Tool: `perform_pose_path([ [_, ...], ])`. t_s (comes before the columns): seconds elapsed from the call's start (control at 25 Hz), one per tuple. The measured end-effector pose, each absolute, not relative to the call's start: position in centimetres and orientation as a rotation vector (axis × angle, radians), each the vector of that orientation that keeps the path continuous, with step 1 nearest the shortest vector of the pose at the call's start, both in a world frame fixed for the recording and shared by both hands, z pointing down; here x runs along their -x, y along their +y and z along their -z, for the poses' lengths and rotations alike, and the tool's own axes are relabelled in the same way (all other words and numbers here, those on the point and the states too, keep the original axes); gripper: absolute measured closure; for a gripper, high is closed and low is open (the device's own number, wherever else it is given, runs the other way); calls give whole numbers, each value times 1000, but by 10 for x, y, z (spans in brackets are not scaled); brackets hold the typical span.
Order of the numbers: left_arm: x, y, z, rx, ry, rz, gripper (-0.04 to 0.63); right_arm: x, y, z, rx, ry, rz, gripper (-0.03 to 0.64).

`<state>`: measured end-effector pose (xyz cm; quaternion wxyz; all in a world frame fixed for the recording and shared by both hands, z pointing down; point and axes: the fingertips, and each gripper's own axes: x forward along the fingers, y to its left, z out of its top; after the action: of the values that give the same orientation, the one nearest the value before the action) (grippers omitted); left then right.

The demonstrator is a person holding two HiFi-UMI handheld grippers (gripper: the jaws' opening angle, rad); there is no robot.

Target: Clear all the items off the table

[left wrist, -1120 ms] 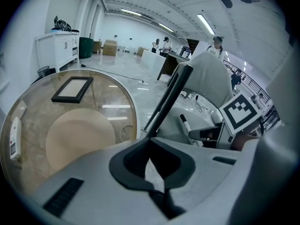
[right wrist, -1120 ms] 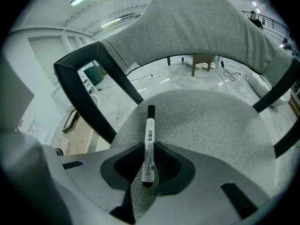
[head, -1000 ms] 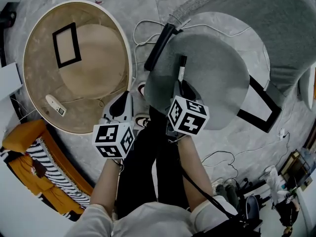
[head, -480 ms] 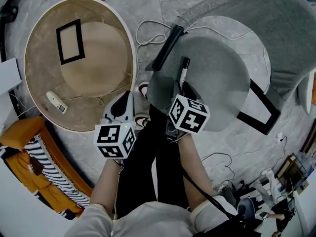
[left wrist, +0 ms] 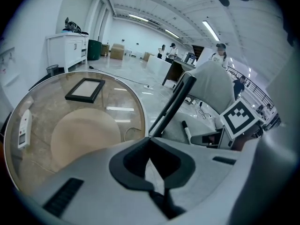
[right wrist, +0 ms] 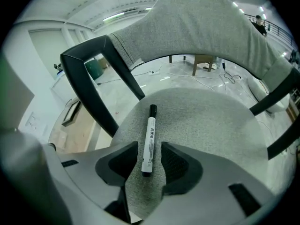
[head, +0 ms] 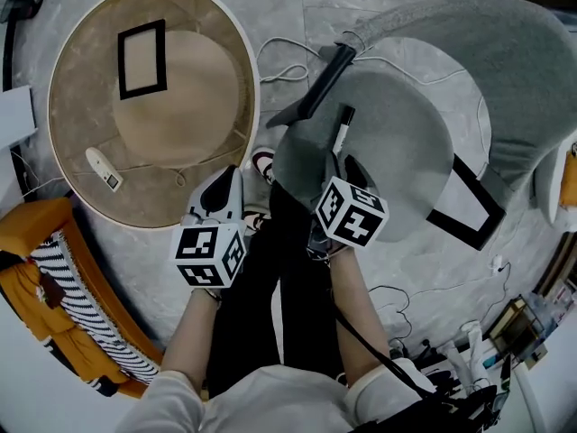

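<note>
**Marker loose on the chair seat**

My right claw (right wrist: 150, 150) has just been opening. Its jaws stand apart either side of the marker (right wrist: 150, 125), which lies free on the grey chair seat (right wrist: 206, 121). My left claw (left wrist: 150, 149) is clenched on nothing, beside the round desk (head: 81, 88).

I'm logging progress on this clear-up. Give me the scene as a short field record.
table: round table, bearing picture frame and white handheld device
chair: grey chair, marker lying on seat
right gripper: jaws just been opening, either side of marker's end, not pressing
left gripper: jaws together, empty
</note>
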<state>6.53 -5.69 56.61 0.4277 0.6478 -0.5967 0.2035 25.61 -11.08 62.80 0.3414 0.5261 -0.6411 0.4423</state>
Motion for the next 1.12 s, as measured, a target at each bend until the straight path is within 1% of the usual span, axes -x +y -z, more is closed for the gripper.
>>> perform_pose_path([
  [0.2, -58, -47, -543, -1604, -1550, -456, 588, -251, -112, -603, -1338, -1710, -1078, 443],
  [0.4, -31, -33, -507, -1552, -1664, -377, 588, -217, -109, -568, -1219, -1804, -978, 443],
  [0.56, 4, -3, -481, -1456, -1776, -319, 588, -164, -94, -542, -1068, -1899, -895, 445],
  [0.84, 68, 80, -447, -1210, -1961, -168, 588, -48, -41, -490, -757, -2069, -702, 447],
  [0.92, 81, 108, -437, -1125, -2015, -116, 588, -23, -24, -472, -675, -2108, -648, 467],
  [1.0, 95, 134, -427, -1036, -2072, -59, 588, 1, -11, -454, -603, -2151, -594, 550],
  [1.12, 114, 172, -419, -919, -2132, 2, 588, 32, 11, -435, -518, -2194, -543, 575],
])
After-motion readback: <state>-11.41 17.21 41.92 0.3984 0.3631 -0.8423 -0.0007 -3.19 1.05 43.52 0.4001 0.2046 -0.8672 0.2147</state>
